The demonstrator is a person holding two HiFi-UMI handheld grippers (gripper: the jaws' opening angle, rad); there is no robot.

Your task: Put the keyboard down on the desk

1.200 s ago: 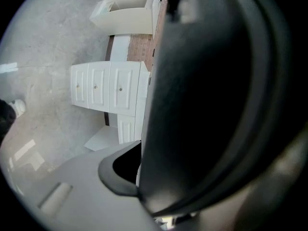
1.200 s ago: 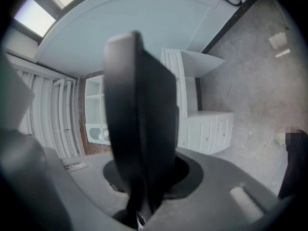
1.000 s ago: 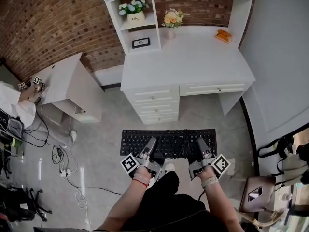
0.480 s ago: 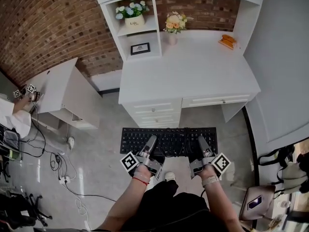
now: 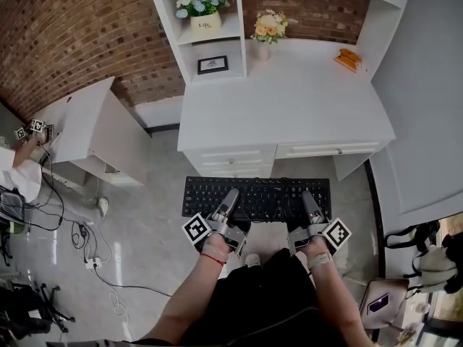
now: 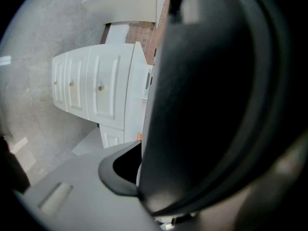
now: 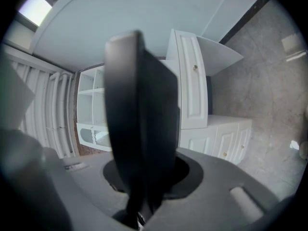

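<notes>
Black matte plastic, long and flat with rows of small square keys, the keyboard [image 5: 257, 197] hangs level over the floor. It sits just in front of the desk, not on it, with its long side parallel to the desk front. The left gripper [image 5: 231, 196] is clamped on its near edge, left of the middle. In the left gripper view the keyboard's smooth, dark, rounded body fills the gap and presses against the grey jaws. The right gripper [image 5: 309, 197] is clamped on the same edge toward the right end. In the right gripper view the keyboard stands edge-on, a thin dark slab pinched between the jaws. Each gripper carries a cube [image 5: 196, 229] with black-and-white square markers. The desk [image 5: 289, 100] is smooth and painted white, with a rectangular top that is bare in the middle. Its panelled drawers [image 5: 230, 157] have small round knobs. At the back, a white hutch [image 5: 239, 20] with open shelves holds a pot of white and blue flowers [image 5: 199, 6] and a small dark frame [image 5: 212, 64]. A vase [image 5: 268, 27] of orange and yellow blooms and a small orange thing [image 5: 349, 58] rest on the desktop. Rough red-brown brick [image 5: 72, 35] backs it all. The floor [image 5: 145, 215] is pale grey, mottled and slightly glossy. Tangled cables [image 5: 79, 230] lie at the left near a plain white cabinet [image 5: 90, 125].
</notes>
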